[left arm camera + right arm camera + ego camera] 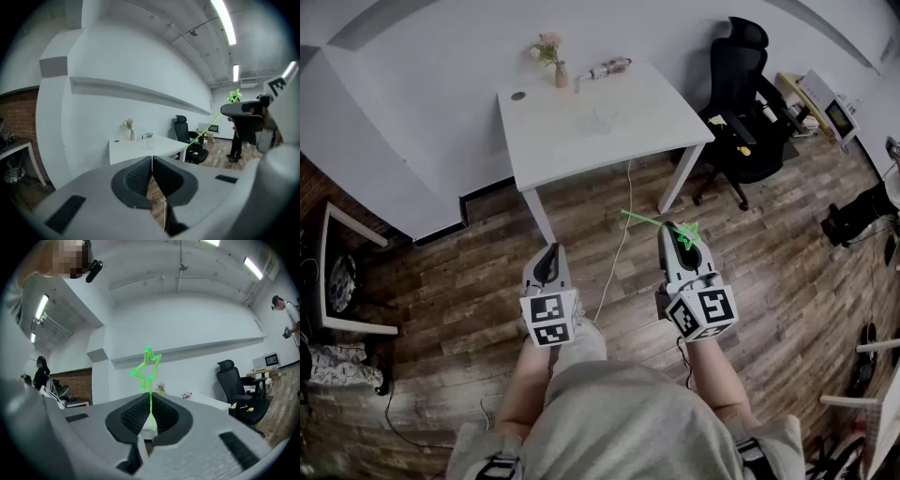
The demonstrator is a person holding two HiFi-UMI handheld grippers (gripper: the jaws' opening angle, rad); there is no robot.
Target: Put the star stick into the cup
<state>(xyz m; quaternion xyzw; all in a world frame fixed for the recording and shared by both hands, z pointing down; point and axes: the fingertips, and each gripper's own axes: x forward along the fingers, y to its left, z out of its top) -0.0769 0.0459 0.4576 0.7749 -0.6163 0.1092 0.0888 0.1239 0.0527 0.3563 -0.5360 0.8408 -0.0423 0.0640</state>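
Star stick [150,397] clamped; cup [598,120] faint

Right gripper [150,399]: grey body fills the lower half of the view; its dark ribbed fingers [135,416] are pressed together.
Star stick [150,387]: thin bright green rod pinched between the fingers, upright; its outlined star head rises toward 12 o'clock, above the fingertips.
Table [208,400]: white, beyond the gripper at 3 o'clock, partly hidden by it.
Vase [161,388]: small, with pale flowers, just right of the stick, by the white wall.
Office chair [234,390]: black, at 3 o'clock, past the table.
Brick wall [77,385]: at 9 o'clock.
Standing person [287,315]: far edge at 2 o'clock.
Second person [40,371]: far off at 9 o'clock.
Strip lamp [253,268]: on the ceiling at 1 o'clock.
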